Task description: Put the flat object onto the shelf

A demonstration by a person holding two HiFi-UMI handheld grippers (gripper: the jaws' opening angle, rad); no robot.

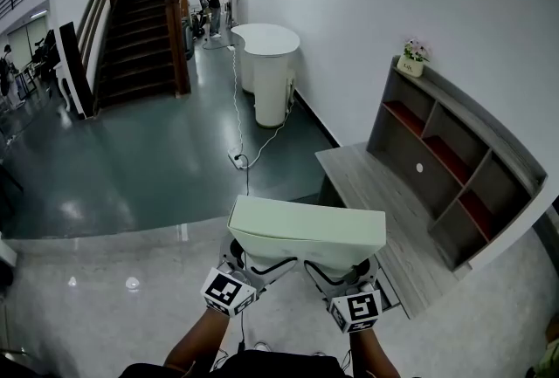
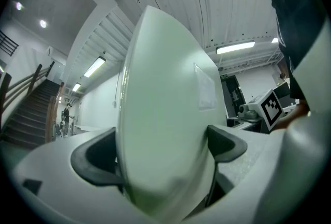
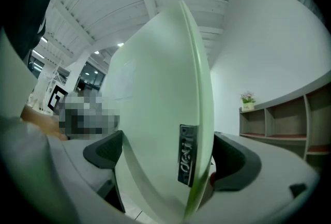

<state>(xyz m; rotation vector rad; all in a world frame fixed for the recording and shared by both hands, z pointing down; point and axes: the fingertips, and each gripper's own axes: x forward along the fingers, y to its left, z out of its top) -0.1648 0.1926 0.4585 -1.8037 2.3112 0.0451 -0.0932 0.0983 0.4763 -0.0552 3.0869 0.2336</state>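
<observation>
**A:** Where is the flat object?

**B:** In the air in front of the person, well apart from the shelf (image 1: 454, 160), which stands off to the right against the wall. The flat object (image 1: 307, 230) is a pale green slab, roughly level and carried by its near edge.

**A:** Both grippers on it?

**B:** Yes. The left hand-held gripper (image 2: 164, 151) has its jaws closed onto the slab, with one dark pad on each face. The right hand-held gripper (image 3: 170, 154) is clamped the same way, and a small dark label (image 3: 187, 154) on the slab's edge sits between its jaws.

**A:** How do you expect it to handle?

**B:** Stiff, I'd say. The far part hangs free of any support and I see no sag or bend. The shell looks smooth and slightly glossy, so I'd count it as slippery. With both holds on one edge, its weight will tend to lever it out of the pads. I can't judge the weight well; it looks moderate rather than heavy.

**A:** Where would you take hold?

**B:** Where it's held now, but spread wide toward the two near corners, which would steady it against twisting. I'd bite deep enough that the pads bear on the flat faces and not just the rounded rim.

**A:** And at the shelf?

**B:** The compartments look snug, so it should go in level, far edge first. Any knock on a divider could shift a smooth shell in the grip.
</observation>
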